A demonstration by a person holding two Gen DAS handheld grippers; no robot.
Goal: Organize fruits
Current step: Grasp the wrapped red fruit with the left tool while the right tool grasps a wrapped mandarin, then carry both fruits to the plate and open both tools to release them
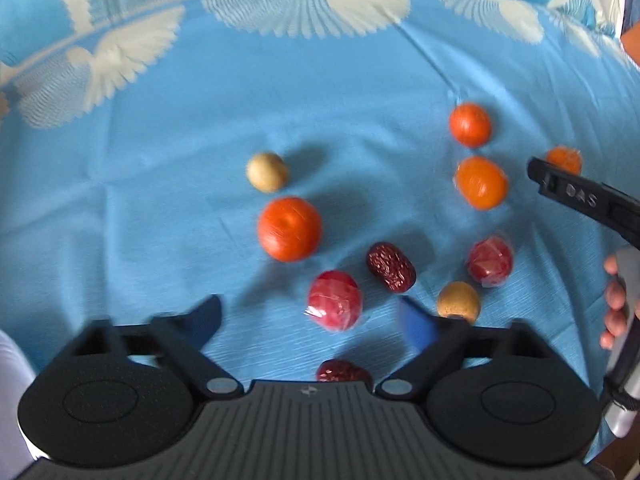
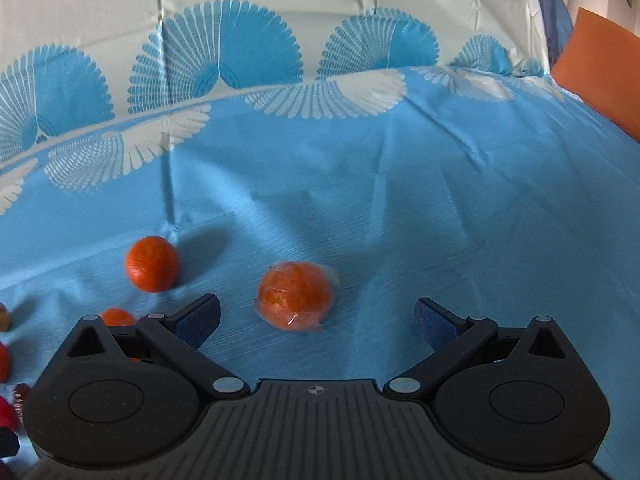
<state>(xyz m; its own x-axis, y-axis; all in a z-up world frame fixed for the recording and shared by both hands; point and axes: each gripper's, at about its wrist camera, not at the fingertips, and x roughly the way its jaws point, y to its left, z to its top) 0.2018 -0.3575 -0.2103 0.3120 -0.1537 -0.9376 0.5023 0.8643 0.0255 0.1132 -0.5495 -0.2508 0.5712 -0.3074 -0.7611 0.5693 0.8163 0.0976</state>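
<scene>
Both grippers are hanging open and empty, the left gripper straddling a wrapped red fruit on the blue cloth and the right gripper framing a wrapped orange fruit, so crinkly wrap's probably gonna slip or roll.

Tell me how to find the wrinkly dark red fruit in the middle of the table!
Start on the blue tablecloth with white fan patterns and find the biggest bare orange tangerine. Down and to its right lies the wrinkled, dark maroon, oval dried date, between two shiny red plastic-wrapped fruits. Its neighbours are smooth or glossy; only it is matt, shrivelled and unwrapped.
</scene>
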